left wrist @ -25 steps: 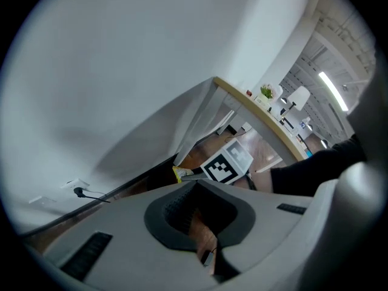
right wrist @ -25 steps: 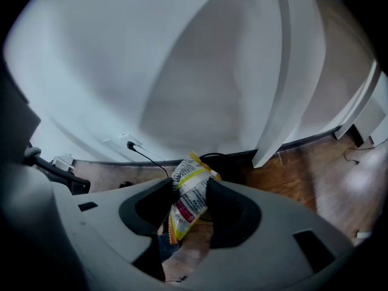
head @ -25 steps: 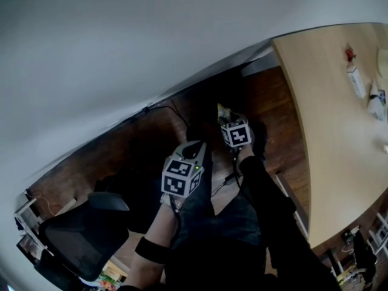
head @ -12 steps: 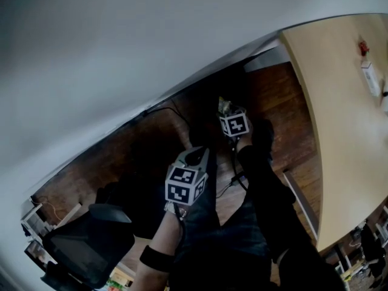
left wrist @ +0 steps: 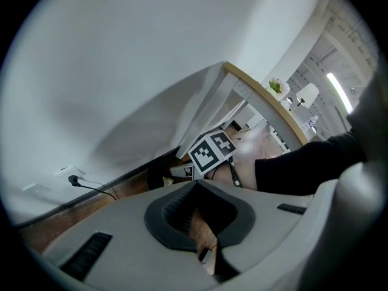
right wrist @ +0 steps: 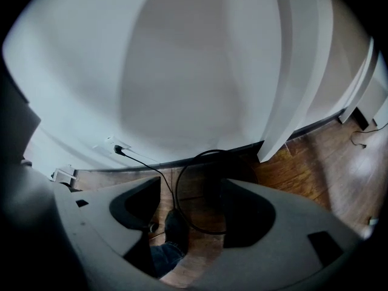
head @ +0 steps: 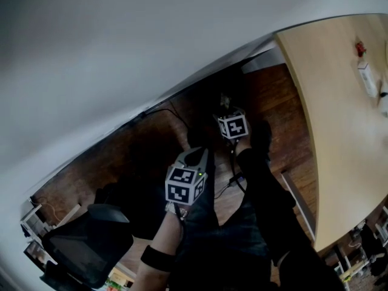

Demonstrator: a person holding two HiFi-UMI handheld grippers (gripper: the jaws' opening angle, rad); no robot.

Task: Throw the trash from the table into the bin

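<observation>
My right gripper hangs low over a dark bin on the wooden floor by the wall. Its jaws have just been opening. In the right gripper view the right gripper stands open with nothing between the pads, only floor below. In the left gripper view the bin shows as a dark shape with a yellowish scrap of trash in it, beside the right gripper's marker cube. My left gripper hangs nearer to me. The tips of the left gripper meet, and I see nothing held.
The light wooden table runs along the right, with a white bottle near its far end. A black cable loops over the floor from a wall socket. A black office chair stands at lower left. A shoe is below.
One second ago a yellowish piece of trash stuck out at the right gripper's tips; now it is gone from there. Both grippers have sunk a little towards the floor.
</observation>
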